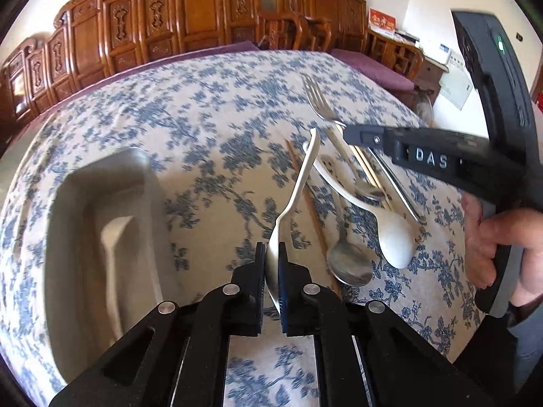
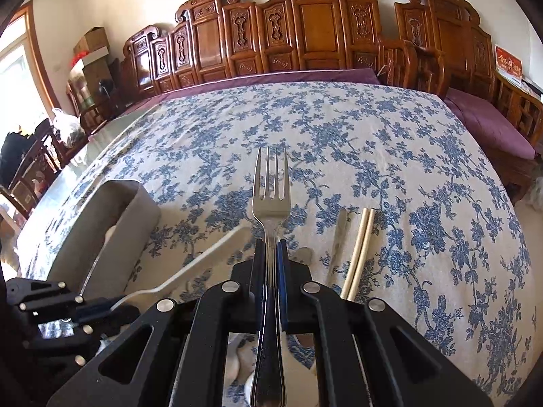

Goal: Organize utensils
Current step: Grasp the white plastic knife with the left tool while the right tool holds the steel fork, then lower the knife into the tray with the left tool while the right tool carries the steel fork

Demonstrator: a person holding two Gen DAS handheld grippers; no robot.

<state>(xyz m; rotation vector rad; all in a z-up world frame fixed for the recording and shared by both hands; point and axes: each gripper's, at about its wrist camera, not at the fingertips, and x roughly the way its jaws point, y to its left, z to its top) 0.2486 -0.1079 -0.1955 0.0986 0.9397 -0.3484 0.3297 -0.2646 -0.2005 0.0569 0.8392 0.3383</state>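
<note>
table [image 2: 339, 129]: blue-flowered cloth over all of it, carved wooden chairs [image 2: 305, 23] lined up past the far edge.
tray [image 1: 101, 230]: grey bin on the left side of the table, one pale piece lying inside, blurred, can't tell what it is.
pile: loose utensils near the right edge, crossing one another: a white spoon [image 1: 393, 237], a metal spoon [image 1: 349, 264], pale chopsticks [image 2: 359, 247] and a thin metal rod [image 1: 397, 183].
in the way: the right tool reaches over that pile, its tip just above the chopsticks and the rod; the white spoon's handle runs under the other pieces.
left gripper [image 1: 271, 261]: pinched right down on the bowl of a steel spoon [image 1: 298, 183], pads tight on both sides, handle pointing up and away over the cloth between tray and pile, clear of the table.
right gripper [image 2: 271, 251]: clamped narrow on the neck of a fork [image 2: 271, 196], tines ahead and up, handle running back between the fingers; fork lifted off the cloth, above the pile.
hand [image 1: 492, 237]: a person's fingers wrapped round the right tool's grip at the right edge of the left view.
</note>
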